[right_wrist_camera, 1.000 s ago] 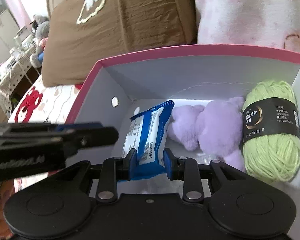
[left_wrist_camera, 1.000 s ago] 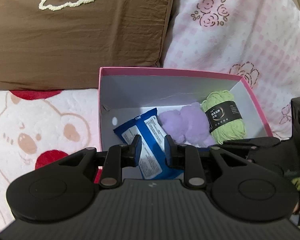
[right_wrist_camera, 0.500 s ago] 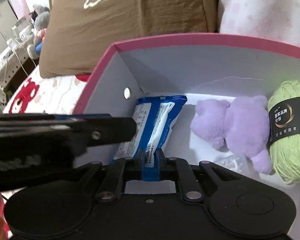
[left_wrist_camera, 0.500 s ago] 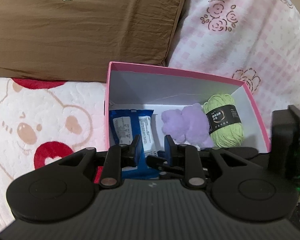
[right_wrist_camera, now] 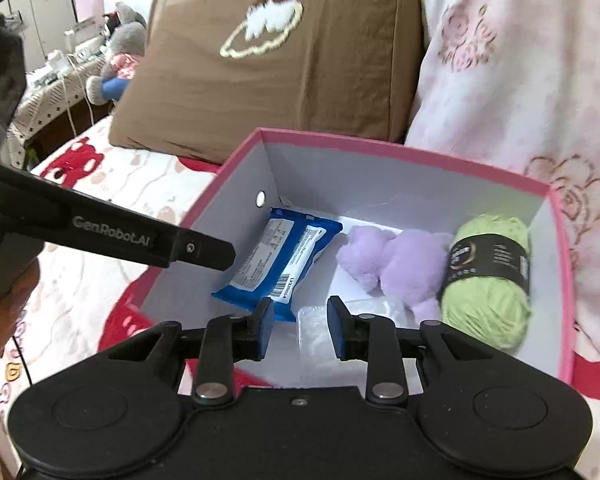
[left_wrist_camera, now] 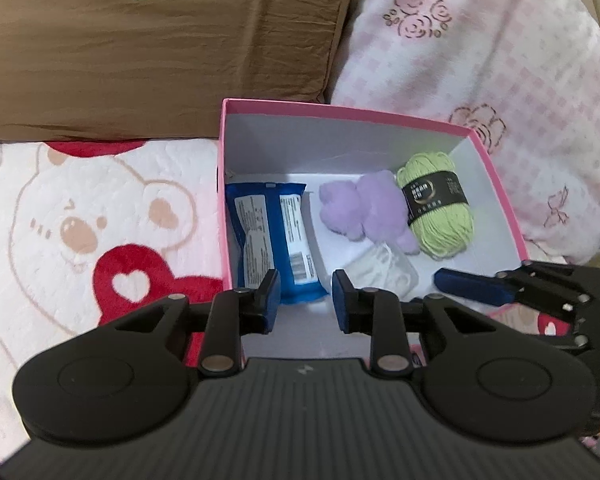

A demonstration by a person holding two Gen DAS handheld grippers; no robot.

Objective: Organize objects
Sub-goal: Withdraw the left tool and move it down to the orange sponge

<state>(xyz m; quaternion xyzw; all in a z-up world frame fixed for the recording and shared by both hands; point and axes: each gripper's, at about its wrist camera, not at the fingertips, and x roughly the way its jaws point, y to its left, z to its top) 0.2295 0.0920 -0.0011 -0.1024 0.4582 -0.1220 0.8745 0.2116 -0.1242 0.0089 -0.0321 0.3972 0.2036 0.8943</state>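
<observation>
A fleecy blanket (left_wrist_camera: 80, 216) printed with bears and red hearts covers the left of the bed. Above it leans a creased brown pillow (left_wrist_camera: 160, 40) with a stitched cream cloud outline. Just beside the blanket's bear print stands the pink box (left_wrist_camera: 222, 208), a rigid card box, pink outside and white inside.

Inside the box, against the left wall, lies a glossy blue wipes packet (left_wrist_camera: 274, 240), flat, with white label panels. To its right is a fuzzy purple plush toy (left_wrist_camera: 364, 210), touching a plump skein of green yarn (left_wrist_camera: 436, 208) wrapped in a black paper band. In front of the plush toy lies a clear, crinkled plastic packet (left_wrist_camera: 384, 276).

The left gripper (left_wrist_camera: 305, 302) hangs over the box's near edge, its blue-padded jaws slightly apart and opening, with nothing between them. The right gripper (right_wrist_camera: 300, 326) hovers above the near part of the box, jaws opening and empty, the wipes packet lying free just beyond its left pad; in the left view its fingers reach in over the box's right corner.

At right a soft pink checked pillow (left_wrist_camera: 480, 80) with rose prints leans behind the box.
</observation>
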